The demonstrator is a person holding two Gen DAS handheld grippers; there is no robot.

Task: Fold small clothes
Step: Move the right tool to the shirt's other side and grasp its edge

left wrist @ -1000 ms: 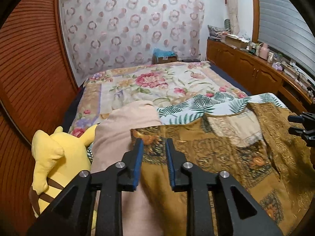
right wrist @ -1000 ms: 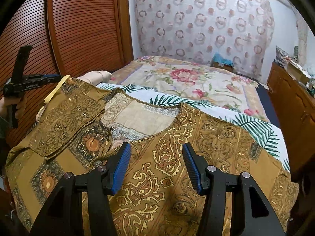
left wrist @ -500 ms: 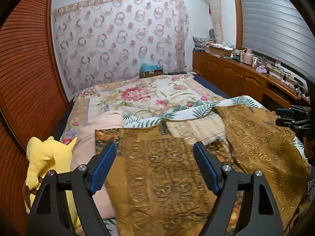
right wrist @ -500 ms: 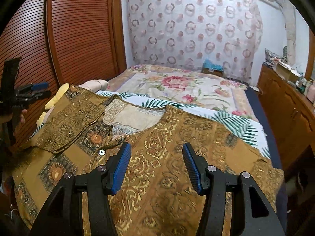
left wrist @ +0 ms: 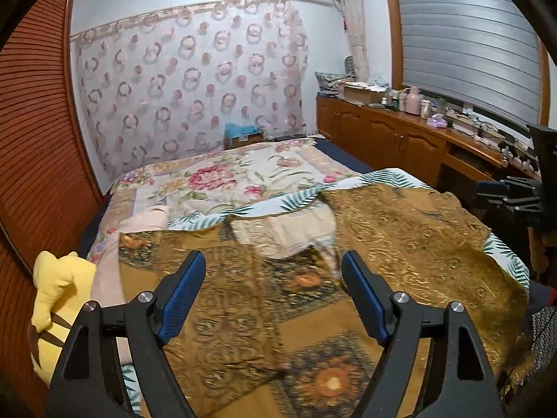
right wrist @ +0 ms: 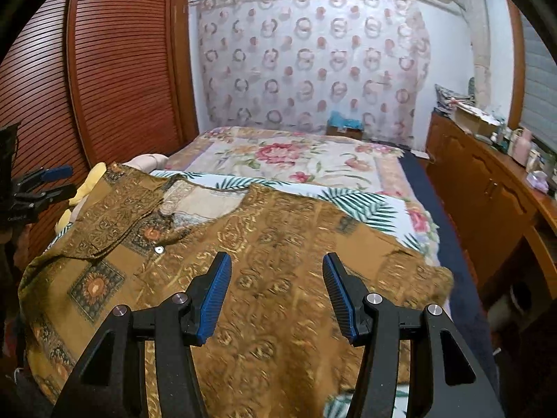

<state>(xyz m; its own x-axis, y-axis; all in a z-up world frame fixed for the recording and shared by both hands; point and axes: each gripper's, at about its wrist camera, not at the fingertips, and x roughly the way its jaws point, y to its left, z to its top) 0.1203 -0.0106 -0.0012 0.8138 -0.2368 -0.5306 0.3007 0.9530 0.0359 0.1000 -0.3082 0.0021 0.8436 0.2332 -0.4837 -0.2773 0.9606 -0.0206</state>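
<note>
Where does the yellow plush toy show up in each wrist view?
Left wrist: yellow plush toy at lower left, beside the brown patterned shirt.
Right wrist: only a yellow sliver at left, behind the shirt's edge.
Shared landmark: ring-patterned curtain behind the bed.

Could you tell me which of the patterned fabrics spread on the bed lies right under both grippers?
The mustard-brown shirt with gold paisley and sunflower squares. The palm-leaf sheet shows only beyond it, and the floral bedspread lies farther back.

We see soft, even indoor light with no glare. Fisheye bending curves the wardrobe doors at nine o'clock; dark vignette fills the corners. The patterned garment blurs toward six o'clock.
</note>
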